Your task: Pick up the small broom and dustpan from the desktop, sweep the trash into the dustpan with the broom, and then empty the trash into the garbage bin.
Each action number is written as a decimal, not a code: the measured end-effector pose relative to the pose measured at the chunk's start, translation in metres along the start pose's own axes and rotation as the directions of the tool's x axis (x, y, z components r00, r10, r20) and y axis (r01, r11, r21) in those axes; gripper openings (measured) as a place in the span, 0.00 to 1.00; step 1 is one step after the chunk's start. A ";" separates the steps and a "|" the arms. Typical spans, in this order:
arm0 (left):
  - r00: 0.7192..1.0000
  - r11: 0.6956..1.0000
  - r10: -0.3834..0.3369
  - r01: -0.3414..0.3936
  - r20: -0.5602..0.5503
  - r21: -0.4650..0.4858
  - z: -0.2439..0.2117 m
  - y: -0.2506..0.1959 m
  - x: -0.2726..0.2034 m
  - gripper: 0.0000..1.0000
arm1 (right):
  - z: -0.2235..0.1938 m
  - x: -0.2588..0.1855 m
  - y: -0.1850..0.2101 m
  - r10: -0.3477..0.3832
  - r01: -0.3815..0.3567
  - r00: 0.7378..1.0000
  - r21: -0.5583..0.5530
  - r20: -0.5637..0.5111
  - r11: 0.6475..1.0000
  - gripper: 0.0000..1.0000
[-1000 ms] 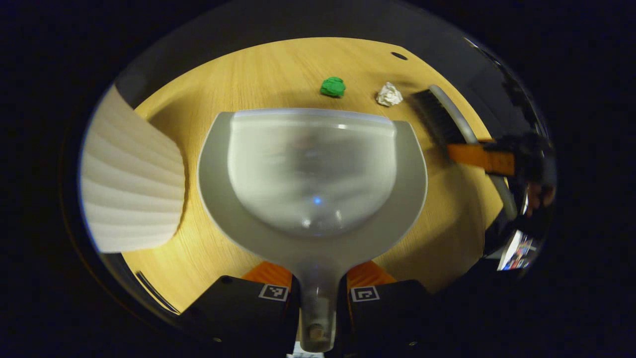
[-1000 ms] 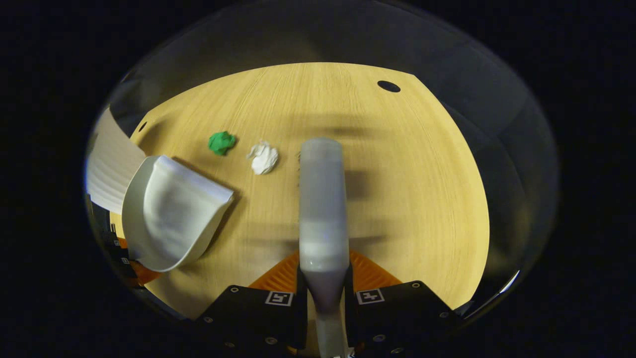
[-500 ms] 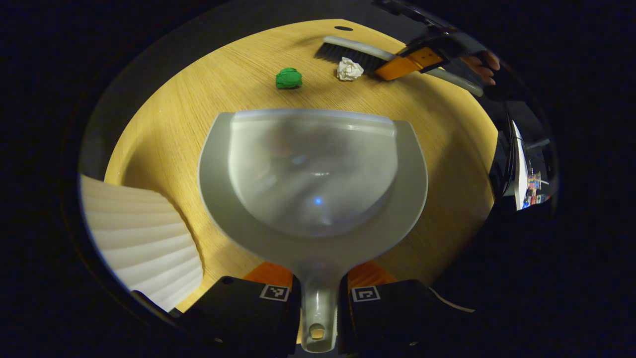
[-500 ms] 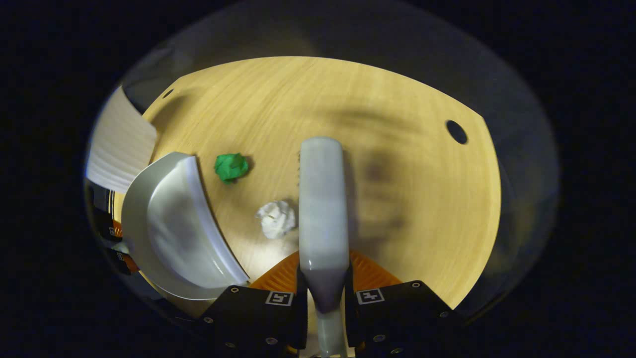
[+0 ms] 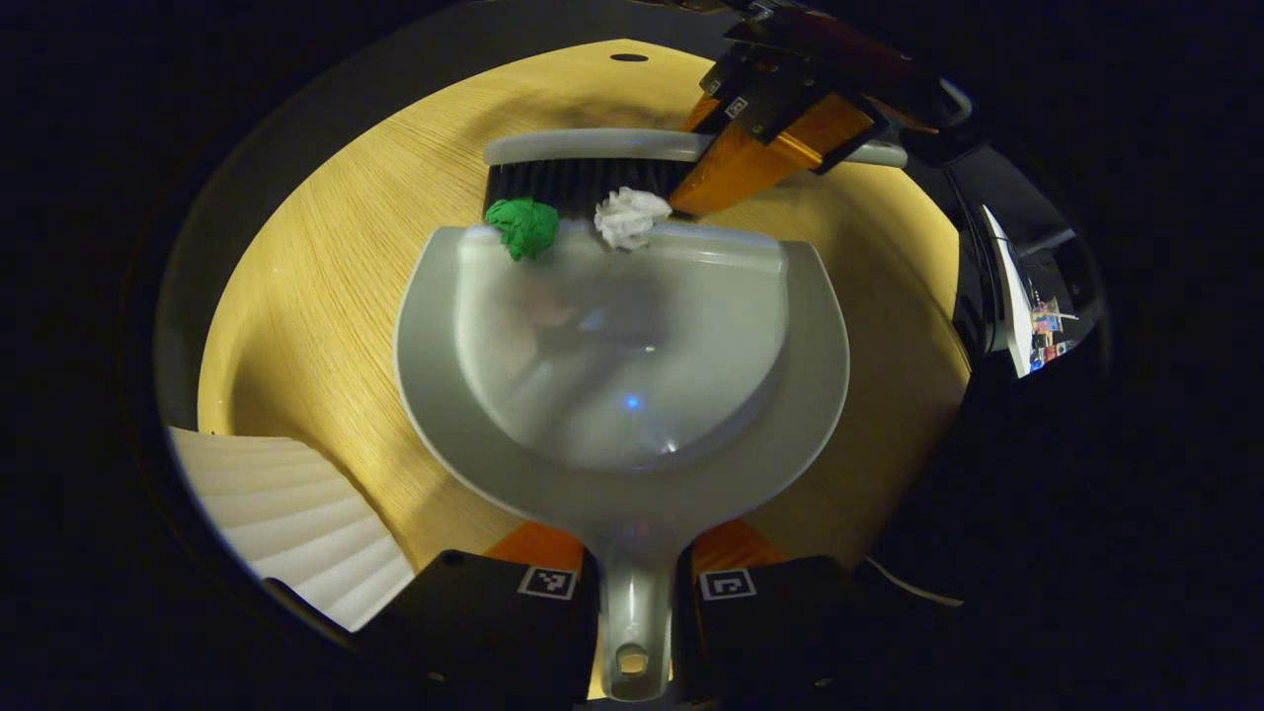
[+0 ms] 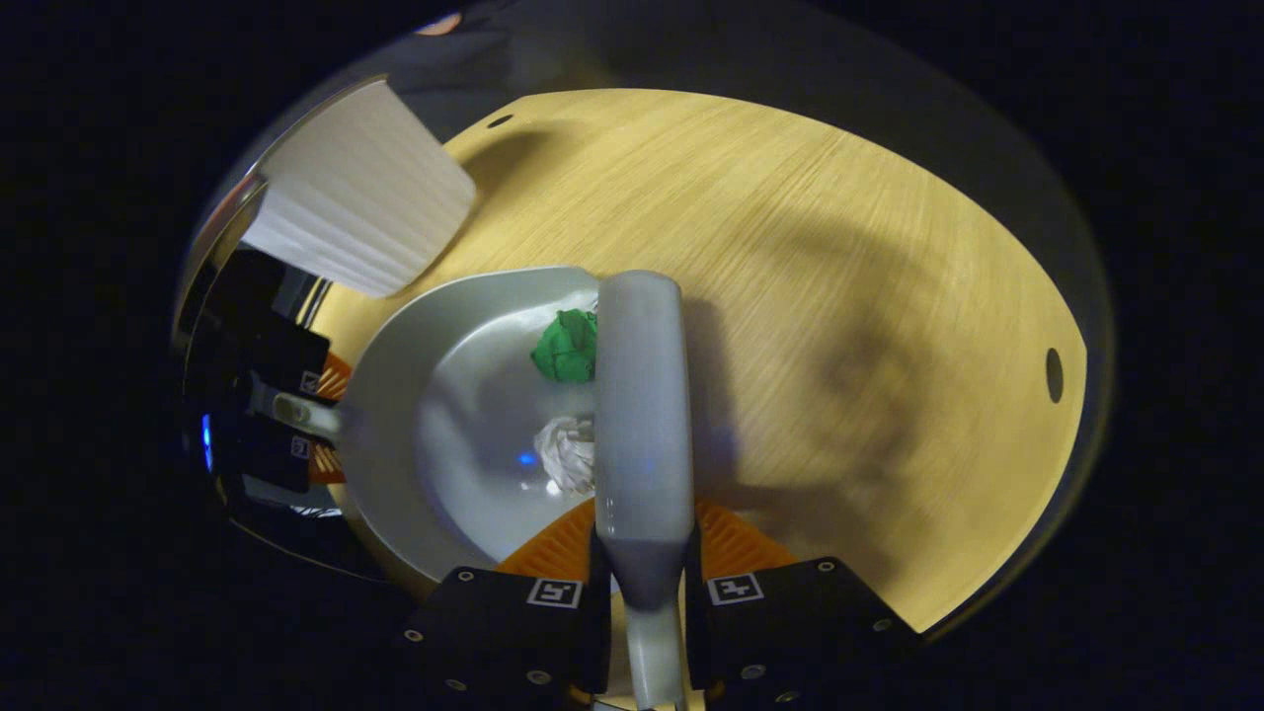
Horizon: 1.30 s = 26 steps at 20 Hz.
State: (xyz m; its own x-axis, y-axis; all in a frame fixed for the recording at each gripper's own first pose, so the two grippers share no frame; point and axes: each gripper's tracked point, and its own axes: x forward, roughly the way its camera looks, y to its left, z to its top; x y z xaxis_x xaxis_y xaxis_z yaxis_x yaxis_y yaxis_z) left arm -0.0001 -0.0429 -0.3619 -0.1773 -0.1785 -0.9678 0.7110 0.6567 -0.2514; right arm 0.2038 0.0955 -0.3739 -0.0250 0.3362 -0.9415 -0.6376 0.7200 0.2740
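My left gripper is shut on the handle of a grey dustpan, whose front lip rests on the wooden desktop. A green paper ball and a white crumpled ball sit on that lip. The small broom, grey back with black bristles, presses right behind them. In the right gripper view my right gripper is shut on the broom handle; the green ball and white ball lie at the dustpan mouth, left of the broom.
A white ribbed garbage bin stands at the desktop's near left in the left gripper view; the bin is at upper left in the right gripper view. A small round hole marks the desktop near its edge.
The broom swept toward the dustpan, pushing the green and white balls from the open desktop onto the dustpan's lip. The dustpan stayed gripped, its mouth facing the broom.
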 end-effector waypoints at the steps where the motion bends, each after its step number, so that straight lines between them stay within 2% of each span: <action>1: 1.000 1.000 -0.012 0.012 0.006 -0.018 0.000 -0.003 0.001 0.30 | 0.004 0.005 0.011 0.022 -0.023 1.000 -0.020 -0.012 1.000 0.31; 3: 1.000 0.998 -0.020 0.021 0.017 -0.058 0.000 -0.008 0.002 0.31 | 0.000 0.002 0.015 0.039 -0.039 0.999 -0.013 -0.014 0.999 0.31; 5: 0.999 0.994 -0.017 0.020 0.030 -0.103 -0.003 -0.010 0.003 0.31 | -0.002 -0.006 0.010 0.031 -0.032 0.999 0.045 0.025 0.998 0.31; 7: 0.999 0.987 0.008 0.000 0.048 -0.162 -0.009 -0.011 0.003 0.31 | -0.005 -0.017 -0.007 -0.029 0.020 0.997 0.119 0.069 0.993 0.31; 10: 0.997 0.960 0.049 -0.031 0.059 -0.278 -0.013 -0.016 -0.007 0.31 | -0.015 -0.036 -0.029 -0.123 0.093 0.987 0.247 0.108 0.964 0.31; 14: 0.992 0.898 0.107 -0.065 0.073 -0.434 -0.012 -0.024 -0.014 0.31 | -0.039 -0.041 -0.033 -0.245 0.180 0.965 0.442 0.093 0.879 0.31; 16: 0.988 0.845 0.142 -0.087 0.065 -0.527 -0.011 -0.028 -0.019 0.31 | -0.058 -0.036 -0.031 -0.283 0.210 0.957 0.528 0.061 0.823 0.31; 17: 0.987 0.812 0.151 -0.088 0.062 -0.577 -0.010 -0.030 -0.020 0.31 | -0.065 -0.031 -0.028 -0.285 0.211 0.957 0.567 0.044 0.796 0.31; 19: 0.990 0.767 0.129 -0.060 0.062 -0.638 -0.004 -0.032 -0.017 0.31 | -0.073 -0.028 -0.023 -0.285 0.214 0.959 0.632 0.010 0.745 0.31; 21: 0.992 0.750 0.105 -0.034 0.068 -0.660 0.000 -0.035 -0.016 0.31 | -0.073 -0.026 -0.018 -0.289 0.231 0.957 0.672 -0.026 0.704 0.31; 22: 0.992 0.756 0.105 -0.033 0.071 -0.654 0.000 -0.033 -0.019 0.31 | -0.073 -0.026 -0.016 -0.296 0.241 0.954 0.683 -0.038 0.690 0.31; 23: 0.989 0.763 0.123 -0.043 0.079 -0.645 0.002 -0.027 -0.025 0.31 | -0.073 -0.023 -0.016 -0.304 0.250 0.952 0.679 -0.041 0.690 0.41; 24: 0.986 0.776 0.139 -0.050 0.093 -0.628 0.008 -0.026 -0.033 0.31 | -0.077 -0.019 -0.016 -0.319 0.264 0.947 0.674 -0.044 0.690 0.43; 25: 0.981 0.789 0.155 -0.054 0.113 -0.612 0.015 -0.022 -0.043 0.31 | -0.076 -0.015 -0.013 -0.331 0.273 0.943 0.665 -0.041 0.695 0.36; 26: 0.976 0.800 0.172 -0.059 0.133 -0.597 0.016 -0.019 -0.049 0.31 | -0.074 -0.012 -0.010 -0.340 0.280 0.940 0.656 -0.037 0.701 0.48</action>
State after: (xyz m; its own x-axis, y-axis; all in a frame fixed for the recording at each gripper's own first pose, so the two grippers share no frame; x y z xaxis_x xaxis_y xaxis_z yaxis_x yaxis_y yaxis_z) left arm 0.0061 -0.0588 -0.3093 0.0394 -0.1589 -0.9865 0.1727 0.9735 -0.1499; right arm 0.1539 0.0393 -0.3795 0.1652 0.0484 -0.9851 0.0508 0.9971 0.0575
